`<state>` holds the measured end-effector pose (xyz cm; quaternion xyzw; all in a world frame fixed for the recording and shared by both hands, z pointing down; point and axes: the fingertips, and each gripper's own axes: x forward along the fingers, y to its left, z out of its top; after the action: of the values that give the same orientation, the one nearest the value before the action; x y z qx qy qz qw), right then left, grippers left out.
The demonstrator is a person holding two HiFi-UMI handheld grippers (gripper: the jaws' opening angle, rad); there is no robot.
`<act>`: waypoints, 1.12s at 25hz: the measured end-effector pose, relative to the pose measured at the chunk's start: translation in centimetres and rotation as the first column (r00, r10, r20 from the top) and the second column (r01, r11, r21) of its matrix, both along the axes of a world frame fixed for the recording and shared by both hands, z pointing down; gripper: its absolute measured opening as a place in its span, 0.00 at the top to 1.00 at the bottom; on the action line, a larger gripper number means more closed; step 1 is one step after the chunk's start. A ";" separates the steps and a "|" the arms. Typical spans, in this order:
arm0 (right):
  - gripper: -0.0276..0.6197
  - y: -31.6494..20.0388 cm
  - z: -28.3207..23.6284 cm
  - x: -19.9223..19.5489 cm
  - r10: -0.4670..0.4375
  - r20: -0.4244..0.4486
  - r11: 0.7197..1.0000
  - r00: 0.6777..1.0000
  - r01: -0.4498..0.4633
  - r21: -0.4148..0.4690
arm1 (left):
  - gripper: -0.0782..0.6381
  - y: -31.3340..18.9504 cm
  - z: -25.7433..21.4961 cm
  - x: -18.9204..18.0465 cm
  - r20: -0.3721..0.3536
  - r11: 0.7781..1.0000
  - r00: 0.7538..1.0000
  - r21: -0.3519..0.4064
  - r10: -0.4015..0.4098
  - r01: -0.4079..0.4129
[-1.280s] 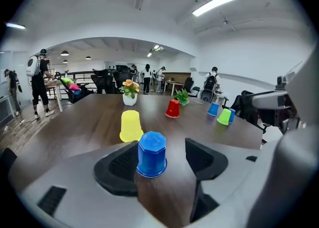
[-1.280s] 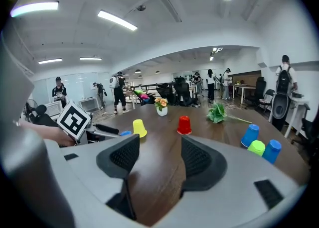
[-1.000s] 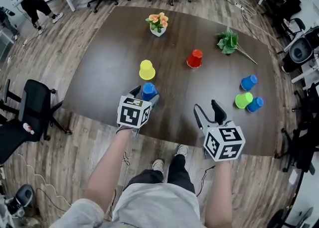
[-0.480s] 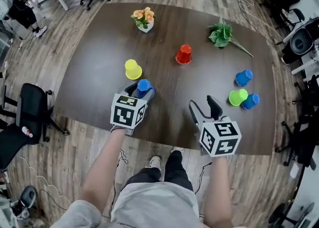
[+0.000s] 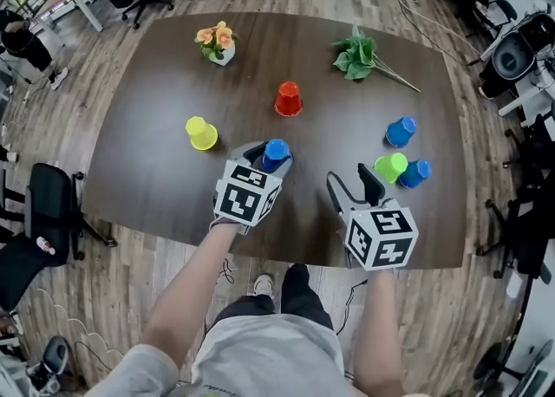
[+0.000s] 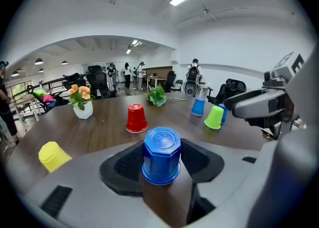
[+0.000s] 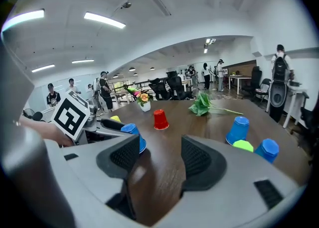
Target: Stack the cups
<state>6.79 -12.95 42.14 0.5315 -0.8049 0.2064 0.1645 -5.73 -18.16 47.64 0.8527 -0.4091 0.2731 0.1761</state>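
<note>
My left gripper is shut on an upside-down blue cup; its jaws have just been closing on it. In the left gripper view both pads press the sides of that blue cup. A red cup stands upside down just beyond it, and a yellow cup lies to the left. At the right, a green cup sits between two more blue cups. My right gripper is open over the near table with nothing between its jaws.
A white vase of orange flowers and a leafy green sprig lie at the far side of the dark table. A black office chair stands off the left edge. People and chairs fill the room behind.
The left gripper closed on the blue cup and carried it to the right, away from the yellow cup and toward the red one. The right gripper shifted a little.
</note>
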 end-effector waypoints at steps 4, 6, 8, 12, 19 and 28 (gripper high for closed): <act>0.58 -0.4 0.2 2.0 0.013 0.004 1.000 1.000 -0.013 -0.006 | 0.57 -0.4 0.6 3.4 0.012 0.999 0.999 -0.013 0.045 -0.045; 0.58 -0.6 0.4 2.8 0.015 0.007 1.000 1.000 -0.015 -0.010 | 0.57 -0.6 0.9 4.6 0.019 0.998 0.998 -0.017 0.061 -0.061; 0.58 -0.8 0.6 3.6 0.017 0.009 1.000 1.000 -0.017 -0.016 | 0.57 -0.8 1.2 5.7 0.021 0.997 0.997 -0.021 0.068 -0.068; 0.58 -1.4 1.0 4.6 0.009 0.014 1.000 1.000 -0.009 -0.023 | 0.57 -1.1 1.9 7.1 0.021 0.997 0.997 -0.027 0.075 -0.075; 0.58 -3.5 0.6 3.9 -0.057 0.038 0.998 0.998 0.057 -0.005 | 0.52 -1.0 1.3 7.4 0.008 0.998 0.998 -0.017 0.060 -0.060; 0.58 -5.5 -1.4 -1.9 -0.239 0.072 0.971 0.968 0.237 0.033 | 0.52 -0.8 -1.3 0.4 0.012 0.989 0.989 0.032 -0.146 0.145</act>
<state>4.94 -18.41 40.76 0.4248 -0.8709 0.1953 0.1512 -5.37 -18.92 46.34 0.8212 -0.4757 0.2594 0.1791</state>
